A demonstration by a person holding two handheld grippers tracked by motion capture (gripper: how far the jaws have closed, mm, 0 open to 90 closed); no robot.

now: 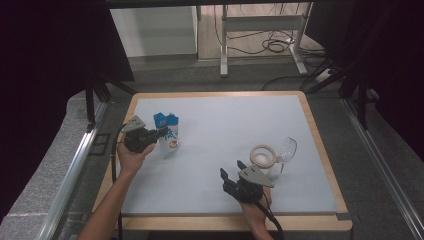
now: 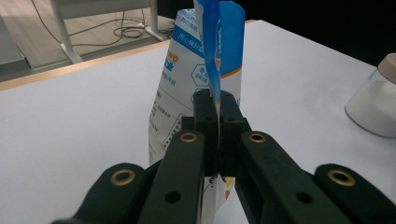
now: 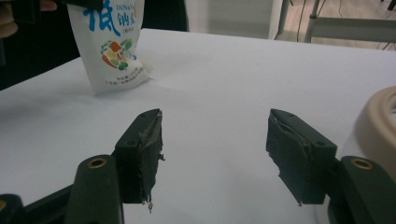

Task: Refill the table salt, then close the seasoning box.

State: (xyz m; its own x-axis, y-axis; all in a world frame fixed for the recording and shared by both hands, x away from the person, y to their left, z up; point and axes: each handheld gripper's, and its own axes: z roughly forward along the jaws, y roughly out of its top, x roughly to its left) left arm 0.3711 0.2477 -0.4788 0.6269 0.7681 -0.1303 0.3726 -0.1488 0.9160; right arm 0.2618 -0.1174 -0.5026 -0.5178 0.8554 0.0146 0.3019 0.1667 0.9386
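A white and blue stand-up pouch point(image 1: 169, 131) with printed text and a picture of vegetables stands upright on the left part of the bench point(image 1: 220, 150), near its left edge. The left gripper point(image 1: 161, 133) is clamped on the pouch: in the left gripper view its black jaws are pressed together on the blue side seam of the pouch point(image 2: 205, 70), with the film caught between the pads. The left hand point(image 1: 131, 156) holds this gripper level, just beside the pouch.

Well apart, on the right part of the bench, a clear glass jar point(image 1: 280, 152) lies on its side with its beige-rimmed mouth facing the person. The right gripper point(image 1: 231, 169) rests just beside it, jaws apart with nothing between them and only bench surface showing in the gap.
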